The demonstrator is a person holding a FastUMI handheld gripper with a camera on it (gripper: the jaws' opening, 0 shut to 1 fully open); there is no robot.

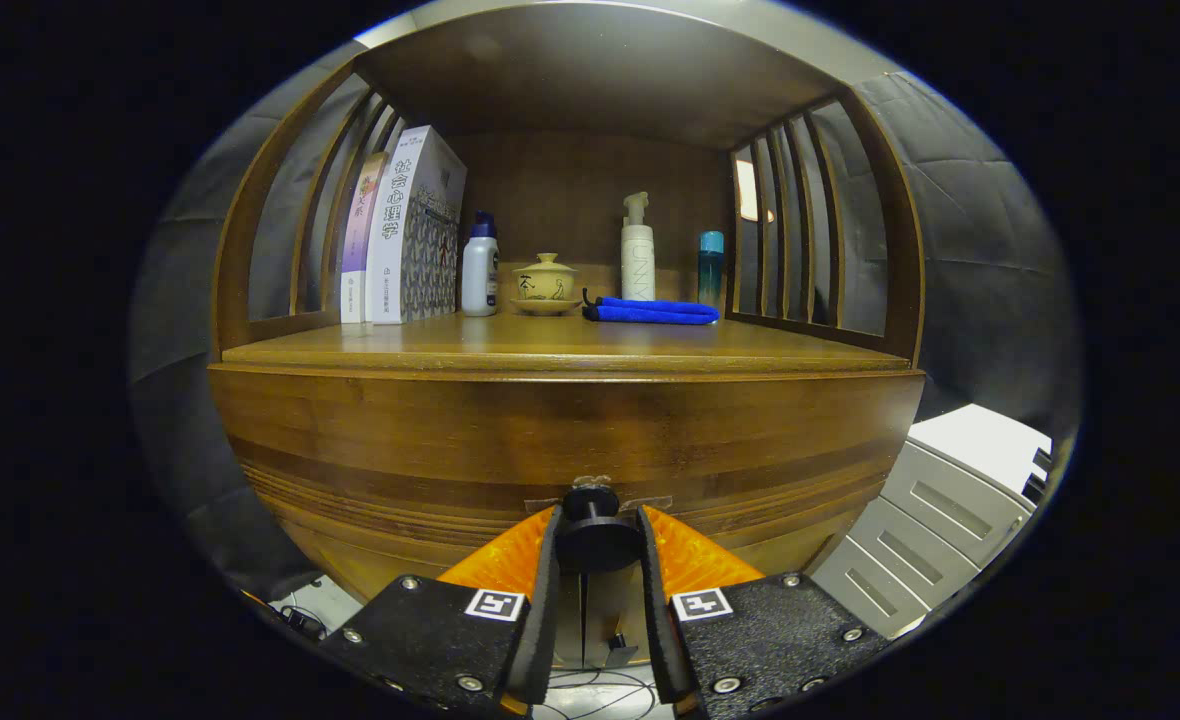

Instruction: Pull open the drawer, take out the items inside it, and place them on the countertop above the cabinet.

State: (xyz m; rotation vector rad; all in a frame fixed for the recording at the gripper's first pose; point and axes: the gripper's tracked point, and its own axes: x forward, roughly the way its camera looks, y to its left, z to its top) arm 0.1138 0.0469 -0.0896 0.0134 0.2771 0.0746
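My hand-held gripper is closed on the drawer knob. Both fingers press on the round dark knob, one on each side. The knob sticks straight out of the drawer front toward me. The drawer front is a wide wooden board that runs long from side to side, and it looks shut, flat with the cabinet. Right above it is the front edge of the desk, the top of the cabinet. The near part of the desk is bare wood with lots of room. Farther back, by the back wall, stand some things in a row: two books standing up by the left rail, then a white bottle with a blue cap, a small tea bowl with a lid, a tall white pump bottle and a teal bottle. A folded blue cloth lies flat in front of the pump bottle, long from side to side. Wooden bars close the left and right sides of the desk. To the right of the cabinet, lower down, stands a grey set of drawers.
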